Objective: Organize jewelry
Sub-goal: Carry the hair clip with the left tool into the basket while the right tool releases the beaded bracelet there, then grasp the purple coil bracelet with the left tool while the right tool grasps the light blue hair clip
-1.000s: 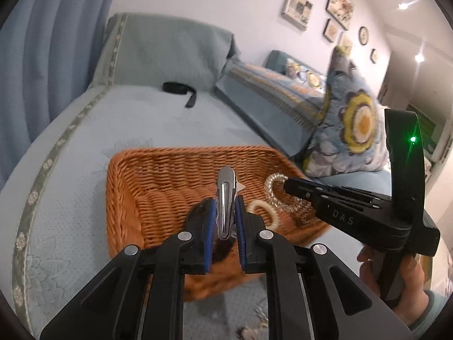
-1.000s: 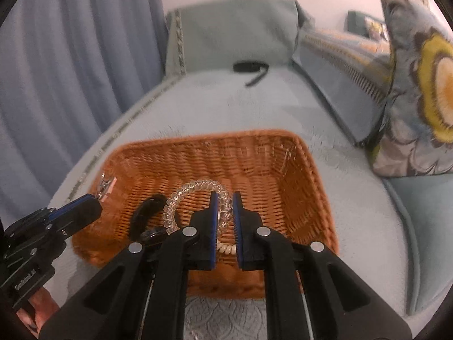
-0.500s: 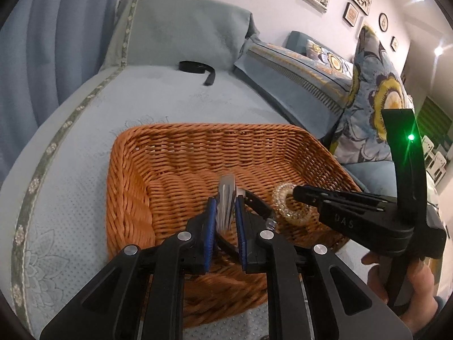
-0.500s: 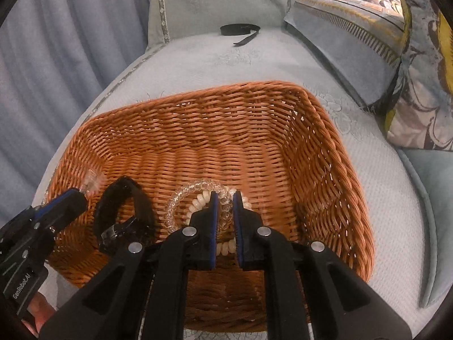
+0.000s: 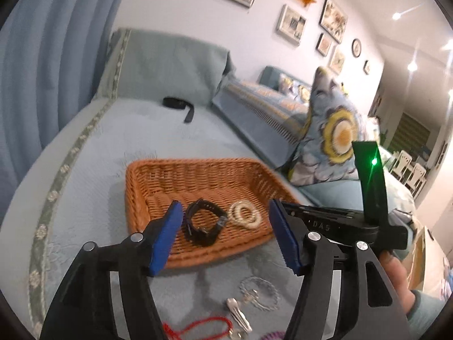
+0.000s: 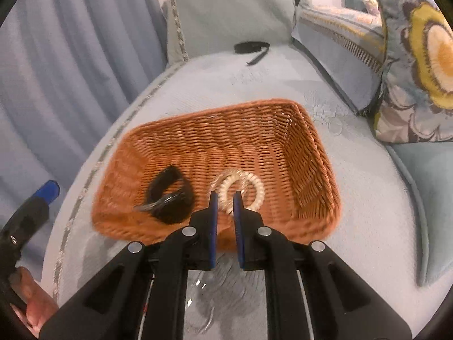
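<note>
Nearest the left wrist camera, loose pieces lie on the pale blue bedspread [image 5: 93,170] short of the basket: a red cord bracelet [image 5: 198,327], a silver hair clip [image 5: 239,316] and a clear beaded bracelet [image 5: 260,291], the clip just beside the beaded loop.

The left gripper [image 5: 226,235] has just been opening; its blue pads stand wide apart with nothing between them, held above the near edge of the basket. The right gripper [image 6: 225,212] has just been easing apart a little; a narrow gap shows between its pads, and no jewelry is pinched there. It hangs above the basket's near rim.

The orange wicker basket [image 6: 311,153] sits on the bedspread just beyond both grippers. Three or four things lie on its floor toward the near side. On the left is a black watch [image 6: 170,198], its strap looped, with a silver clip [image 6: 158,202] lying across its near edge. Just right of it, a cream spiral hair tie [image 6: 254,189] and a clear spiral hair tie [image 6: 223,177] overlap each other. The far half of the basket floor is bare weave.

Farther back, a black strap [image 6: 252,48] lies on the bedspread near the headboard cushion [image 6: 232,14]. A flowered pillow [image 5: 331,138] leans at the right.
</note>
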`<state>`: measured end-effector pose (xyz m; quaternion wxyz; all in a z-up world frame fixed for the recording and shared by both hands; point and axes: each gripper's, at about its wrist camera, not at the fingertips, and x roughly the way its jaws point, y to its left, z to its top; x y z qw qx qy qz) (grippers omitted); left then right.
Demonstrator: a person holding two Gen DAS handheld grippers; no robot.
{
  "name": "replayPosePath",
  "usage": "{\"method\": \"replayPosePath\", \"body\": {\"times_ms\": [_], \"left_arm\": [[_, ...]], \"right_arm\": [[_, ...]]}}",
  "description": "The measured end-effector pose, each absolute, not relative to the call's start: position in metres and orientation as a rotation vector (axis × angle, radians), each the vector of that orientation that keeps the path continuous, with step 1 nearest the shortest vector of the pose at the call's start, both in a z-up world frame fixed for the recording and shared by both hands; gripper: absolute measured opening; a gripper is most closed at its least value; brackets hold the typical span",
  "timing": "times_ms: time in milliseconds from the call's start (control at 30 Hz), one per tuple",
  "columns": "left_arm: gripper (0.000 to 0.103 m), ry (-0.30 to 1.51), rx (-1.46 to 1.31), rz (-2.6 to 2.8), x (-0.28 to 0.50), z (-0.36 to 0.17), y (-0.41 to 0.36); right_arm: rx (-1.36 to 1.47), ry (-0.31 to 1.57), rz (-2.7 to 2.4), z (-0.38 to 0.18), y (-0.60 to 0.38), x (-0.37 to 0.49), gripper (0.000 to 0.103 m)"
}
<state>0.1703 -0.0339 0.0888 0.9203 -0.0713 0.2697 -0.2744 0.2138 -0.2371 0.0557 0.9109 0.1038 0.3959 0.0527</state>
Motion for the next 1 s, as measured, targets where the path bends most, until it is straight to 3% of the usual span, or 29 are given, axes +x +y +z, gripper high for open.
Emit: {"method": "replayPosePath", "body": {"times_ms": [33,167,533,633,767,1000], "left_arm": [[0.064,0.542,-0.147,-0.564,0.161,0.094,-0.030],[0.073,0.502,-0.155,-0.565,0.128,0.103,-0.016],[0.071,0.597,-0.189,-0.577,0.062,0.054,0.002],[0.067,0.639,-0.217,-0.581,0.056,0.036,0.002],[0.062,0.679,-0.208,-0.579,0.053,0.019,-0.006],[0.052,0.762,-0.180,-0.600,0.061,-0.006,-0.029]], "right_arm": [[0.213,0.808,0.112,0.059,-0.237,0.207,0.015],[0.213,0.743,0.127,0.074,-0.232,0.162,0.048],[0.117,0.723,0.164,0.045,-0.204,0.047,0.048],[0.084,0.735,0.164,0.028,-0.198,0.022,0.047],[0.085,0.765,0.190,0.007,-0.194,-0.002,0.037],[0.105,0.823,0.207,-0.021,-0.195,-0.013,0.037]]}}
